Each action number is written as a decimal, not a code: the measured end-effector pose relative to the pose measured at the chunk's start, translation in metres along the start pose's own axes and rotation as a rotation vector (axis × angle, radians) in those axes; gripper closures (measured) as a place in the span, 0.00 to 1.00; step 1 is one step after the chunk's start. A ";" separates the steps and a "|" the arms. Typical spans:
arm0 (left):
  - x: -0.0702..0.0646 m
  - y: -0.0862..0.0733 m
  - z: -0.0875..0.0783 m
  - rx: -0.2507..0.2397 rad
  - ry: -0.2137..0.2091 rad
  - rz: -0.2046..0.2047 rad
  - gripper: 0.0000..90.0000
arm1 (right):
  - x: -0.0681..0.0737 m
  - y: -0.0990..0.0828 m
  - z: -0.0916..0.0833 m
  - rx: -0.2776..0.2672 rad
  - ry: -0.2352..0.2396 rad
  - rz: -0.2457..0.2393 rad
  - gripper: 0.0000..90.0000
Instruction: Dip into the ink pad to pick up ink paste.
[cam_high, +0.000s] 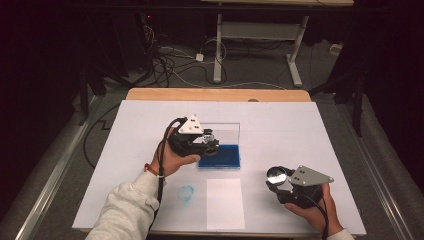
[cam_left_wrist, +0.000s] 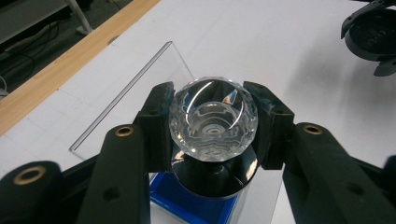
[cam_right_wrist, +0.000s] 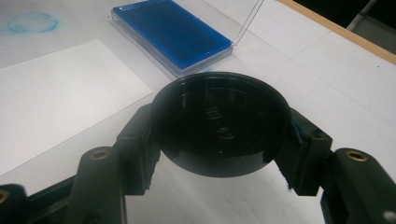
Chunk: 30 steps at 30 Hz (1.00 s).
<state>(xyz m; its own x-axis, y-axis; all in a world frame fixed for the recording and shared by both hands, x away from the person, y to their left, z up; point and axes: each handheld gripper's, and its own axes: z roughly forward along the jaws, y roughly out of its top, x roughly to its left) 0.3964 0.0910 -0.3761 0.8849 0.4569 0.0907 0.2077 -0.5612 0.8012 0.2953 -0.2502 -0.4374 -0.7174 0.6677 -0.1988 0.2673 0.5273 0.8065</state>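
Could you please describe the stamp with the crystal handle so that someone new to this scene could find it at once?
On the white table, look just left of centre at the open blue ink pad. The left hand-held gripper holds the stamp right over it. Its clear faceted knob on a round black base sets it apart from the plain black cap in the right hand-held gripper.

Left gripper (cam_high: 210, 142): black body, grey three-cornered plate on top, black cable trailing along the forearm.
Right gripper (cam_high: 278, 176): black, same grey plate.
Jaws: black, brass-ringed screw holes.
Sleeve (cam_high: 127, 207): light grey; red wristband (cam_high: 151, 170).
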 end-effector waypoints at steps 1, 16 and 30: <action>-0.001 0.002 0.003 -0.001 -0.004 0.002 0.61 | 0.001 0.000 0.001 0.004 -0.001 0.002 0.43; -0.004 -0.001 0.062 0.098 -0.054 0.012 0.61 | 0.001 -0.003 0.000 0.009 0.005 0.001 0.43; -0.002 -0.011 0.078 0.148 -0.057 0.020 0.61 | 0.003 -0.004 0.001 0.016 0.003 -0.001 0.43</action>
<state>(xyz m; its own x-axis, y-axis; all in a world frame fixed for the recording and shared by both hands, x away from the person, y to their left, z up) 0.4249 0.0423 -0.4311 0.9109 0.4068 0.0691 0.2447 -0.6674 0.7033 0.2932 -0.2496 -0.4418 -0.7193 0.6659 -0.1978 0.2772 0.5363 0.7972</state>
